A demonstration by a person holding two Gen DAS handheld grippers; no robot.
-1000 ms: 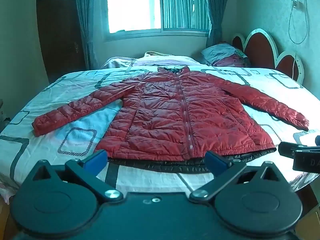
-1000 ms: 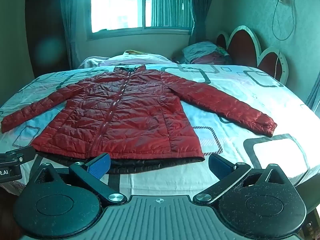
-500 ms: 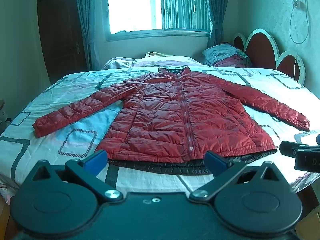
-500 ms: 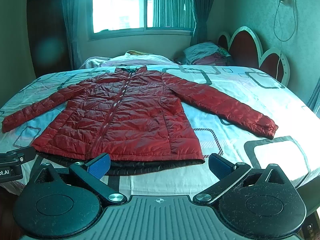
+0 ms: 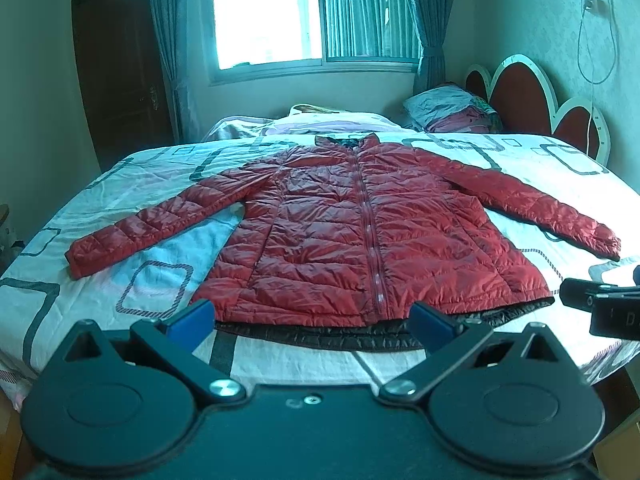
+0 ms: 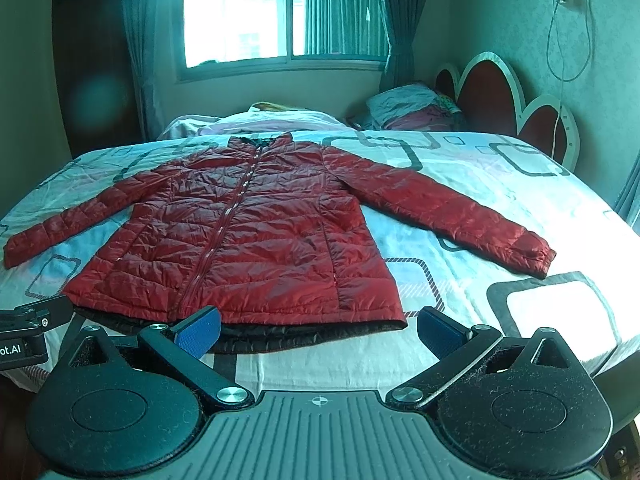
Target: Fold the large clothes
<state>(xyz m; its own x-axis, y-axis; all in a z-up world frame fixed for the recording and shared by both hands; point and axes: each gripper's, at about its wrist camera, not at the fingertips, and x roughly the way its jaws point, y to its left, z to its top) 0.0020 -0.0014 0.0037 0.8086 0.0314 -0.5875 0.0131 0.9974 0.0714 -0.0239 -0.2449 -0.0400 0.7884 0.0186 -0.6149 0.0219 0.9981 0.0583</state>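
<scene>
A red quilted puffer jacket (image 5: 360, 240) (image 6: 240, 240) lies flat and zipped on the bed, both sleeves spread outward, its dark lining showing along the hem. My left gripper (image 5: 312, 322) hovers just short of the hem, open, nothing between its blue pads. My right gripper (image 6: 318, 332) is open as well, near the hem's right half, and holds nothing. The right gripper's body (image 5: 600, 304) shows at the right edge of the left wrist view; the left gripper's body (image 6: 28, 332) shows at the left edge of the right wrist view.
The bed (image 5: 120, 280) has a white sheet with grey square patterns. Pillows and folded bedding (image 5: 448, 112) lie at the far side by a red scalloped headboard (image 5: 528, 96). A window with curtains (image 5: 312, 20) and a dark door (image 5: 120, 60) stand behind.
Both views have shifted slightly: the jacket sits a little higher and farther back in each frame. The jaws have stayed open and the jacket has not moved on the bed.
</scene>
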